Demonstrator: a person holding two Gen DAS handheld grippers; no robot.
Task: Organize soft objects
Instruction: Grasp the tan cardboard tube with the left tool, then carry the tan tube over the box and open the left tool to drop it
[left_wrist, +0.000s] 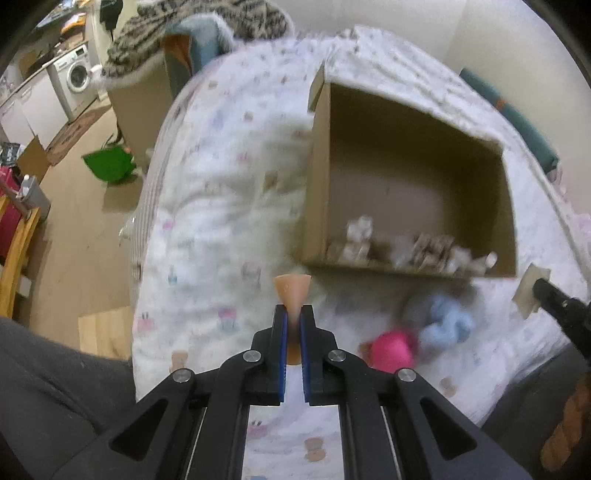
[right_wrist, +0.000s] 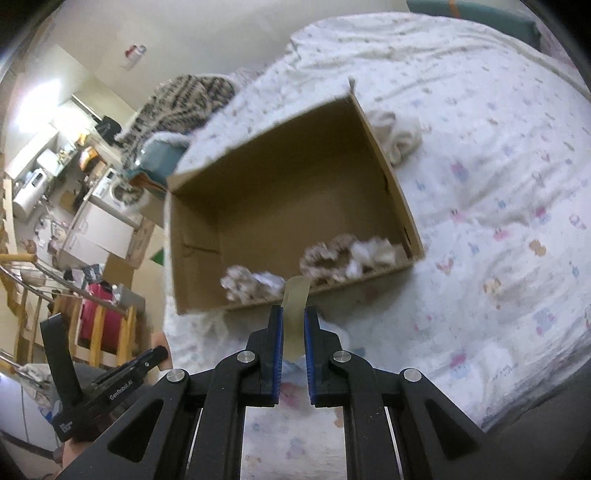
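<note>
An open cardboard box (left_wrist: 317, 177) lies on the bed with several beige and white fluffy soft things (left_wrist: 406, 247) along its near wall; the box shows in the right wrist view (right_wrist: 391, 173) too. My left gripper (left_wrist: 293, 314) is shut on a flat peach-orange soft piece (left_wrist: 291, 288), held just before the box's near left corner. My right gripper (right_wrist: 293, 314) is shut on a flat beige piece (right_wrist: 295, 295), held over the box's near edge. A pink soft ball (left_wrist: 391, 350) and a light blue fluffy thing (left_wrist: 447, 317) lie on the bed in front of the box.
The bed has a white printed quilt (left_wrist: 221, 192). A cream rolled cloth (right_wrist: 399, 136) lies behind the box. A striped blanket (right_wrist: 177, 103) is heaped at the bed's far end. A green bin (left_wrist: 109, 164) stands on the floor; a wooden rack (right_wrist: 96, 325) stands at left.
</note>
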